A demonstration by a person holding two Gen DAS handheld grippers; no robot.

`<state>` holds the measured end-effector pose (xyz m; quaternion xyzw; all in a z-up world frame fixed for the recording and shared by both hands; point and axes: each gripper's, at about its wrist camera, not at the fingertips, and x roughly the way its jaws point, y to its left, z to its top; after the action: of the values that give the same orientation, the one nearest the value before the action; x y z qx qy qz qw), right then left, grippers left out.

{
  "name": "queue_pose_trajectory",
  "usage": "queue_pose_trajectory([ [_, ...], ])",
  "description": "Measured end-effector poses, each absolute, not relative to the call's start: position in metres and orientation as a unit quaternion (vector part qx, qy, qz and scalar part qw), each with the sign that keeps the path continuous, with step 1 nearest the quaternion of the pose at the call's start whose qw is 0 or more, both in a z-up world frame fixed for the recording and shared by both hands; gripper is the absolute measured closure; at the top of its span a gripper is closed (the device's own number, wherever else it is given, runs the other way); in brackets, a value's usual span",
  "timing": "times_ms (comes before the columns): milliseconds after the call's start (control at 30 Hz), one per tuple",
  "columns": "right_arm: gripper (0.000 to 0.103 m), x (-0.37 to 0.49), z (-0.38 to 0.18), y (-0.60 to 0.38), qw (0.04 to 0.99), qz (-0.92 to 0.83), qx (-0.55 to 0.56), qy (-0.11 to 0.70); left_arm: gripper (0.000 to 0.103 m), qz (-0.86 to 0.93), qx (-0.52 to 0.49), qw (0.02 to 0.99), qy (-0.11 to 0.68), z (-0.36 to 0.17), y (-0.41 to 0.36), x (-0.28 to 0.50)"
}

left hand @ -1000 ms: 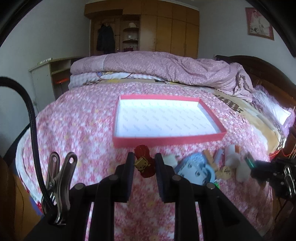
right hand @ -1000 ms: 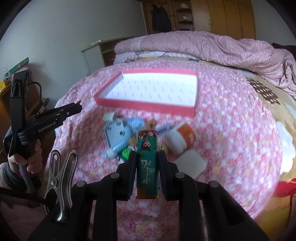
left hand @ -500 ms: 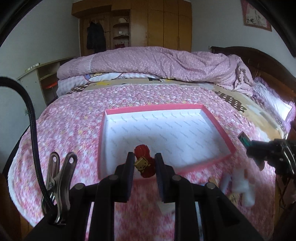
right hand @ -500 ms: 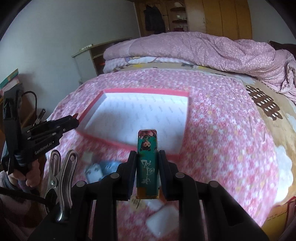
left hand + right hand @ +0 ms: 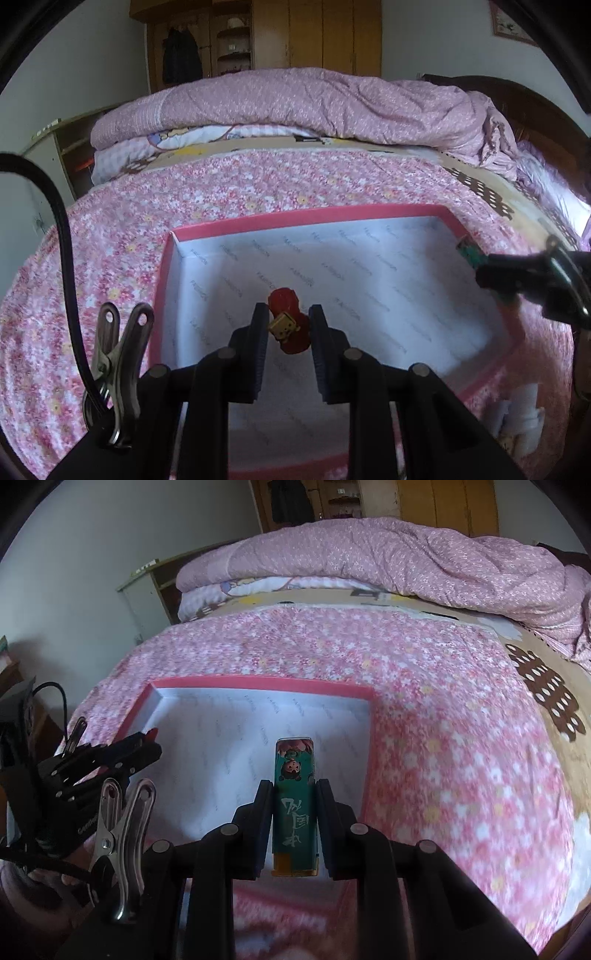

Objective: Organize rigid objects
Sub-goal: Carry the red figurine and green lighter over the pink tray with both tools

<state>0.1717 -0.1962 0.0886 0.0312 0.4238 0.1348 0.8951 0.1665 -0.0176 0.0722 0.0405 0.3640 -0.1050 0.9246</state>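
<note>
A shallow red box (image 5: 314, 216) with a white lined floor lies on the pink flowered bedspread; it also shows in the right wrist view (image 5: 258, 684). My left gripper (image 5: 287, 325) is shut on a small red charm (image 5: 288, 325) and holds it above the box's near left part. My right gripper (image 5: 294, 794) is shut on a green lighter (image 5: 294, 801) with a cartoon print, above the box's near right part. In the left wrist view the right gripper (image 5: 491, 269) reaches in from the right over the box's right rim. The left gripper (image 5: 144, 744) shows at the left in the right wrist view.
White and loose small objects (image 5: 517, 417) lie on the bedspread just right of the box's near corner. A folded pink quilt (image 5: 314, 103) lies across the far end of the bed. A bedside cabinet (image 5: 155, 587) stands at the far left.
Both grippers have moved forward from the pile of small objects to above the box, each still holding its object. The pile has dropped out of view below.
</note>
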Motion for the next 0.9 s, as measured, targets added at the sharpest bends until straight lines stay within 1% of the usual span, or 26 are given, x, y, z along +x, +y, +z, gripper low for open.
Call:
queue_pose_trajectory([
  [233,0.079,0.200,0.069,-0.199,0.889,0.117,0.023,0.441,0.080,-0.097,0.032,0.918,0.384,0.057,-0.023,0.183],
  [467,0.079,0.196,0.059,-0.195,0.891,0.093,-0.039,0.442,0.080,-0.099,0.013,0.912,0.399,0.058,-0.030,0.186],
  [633,0.079,0.193,0.057,-0.208,0.891,0.078,-0.039,0.445,0.080,-0.111,0.003,0.907,0.405,0.058,-0.041,0.184],
  [900,0.079,0.191,0.057,-0.225,0.890,0.074,-0.019,0.449,0.080,-0.106,0.035,0.911,0.396,0.057,-0.065,0.178],
])
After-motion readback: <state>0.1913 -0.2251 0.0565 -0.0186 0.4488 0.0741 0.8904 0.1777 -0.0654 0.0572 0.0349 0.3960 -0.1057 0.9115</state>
